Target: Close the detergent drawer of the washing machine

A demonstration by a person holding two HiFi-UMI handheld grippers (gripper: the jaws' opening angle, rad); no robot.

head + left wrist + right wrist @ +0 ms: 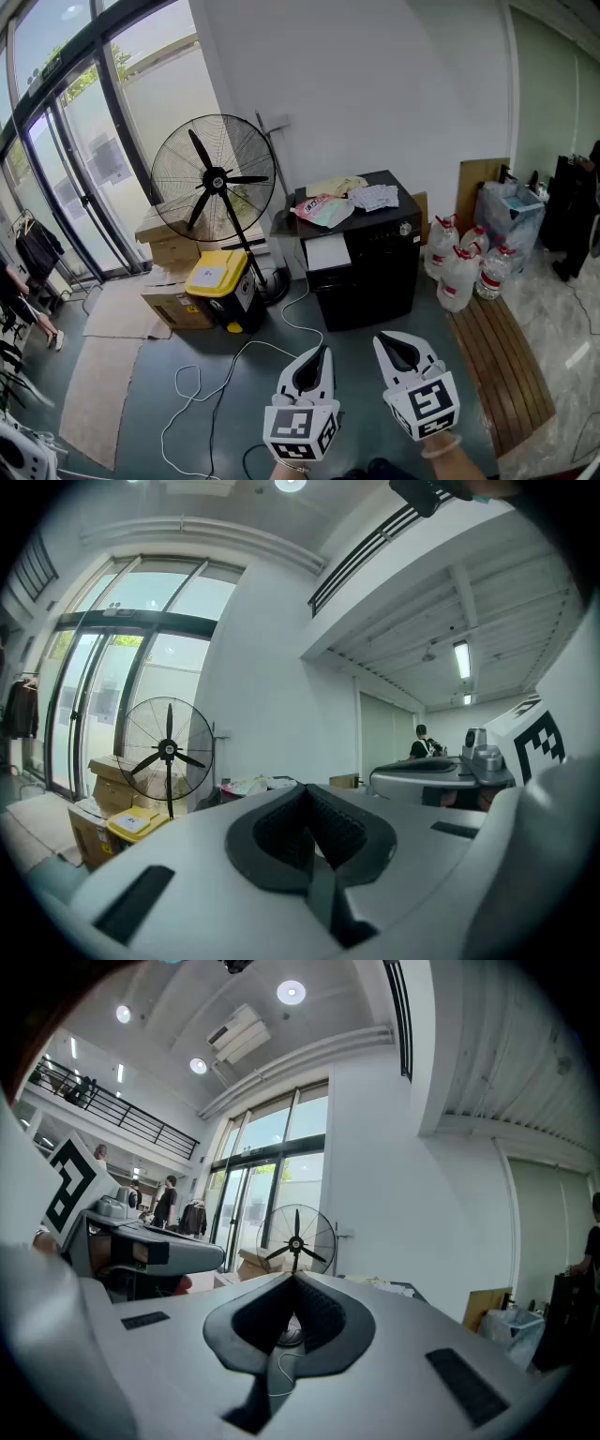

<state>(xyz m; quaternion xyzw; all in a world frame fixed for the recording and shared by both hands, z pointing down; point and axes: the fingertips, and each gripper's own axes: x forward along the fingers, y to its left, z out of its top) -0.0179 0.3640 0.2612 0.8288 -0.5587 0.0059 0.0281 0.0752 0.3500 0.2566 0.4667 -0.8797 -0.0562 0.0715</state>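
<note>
A black washing machine [380, 272] stands against the far wall in the head view. Its white detergent drawer [328, 253] sticks out at the upper left of its front. Clothes [330, 206] lie on its top. Both grippers hover low in the foreground, well short of the machine and pointing toward it. The left gripper [322, 352] is shut with nothing in it; in its own view its jaws [305, 789] meet at the tip. The right gripper [392, 339] also looks shut and empty, its tips [295, 1279] together.
A large standing fan [214, 178] is left of the machine, with a yellow-lidded box [220, 277] and cardboard boxes at its foot. A white cable [220, 375] loops over the floor. Water bottles [459, 272] and a slatted wooden bench [497, 361] stand to the right.
</note>
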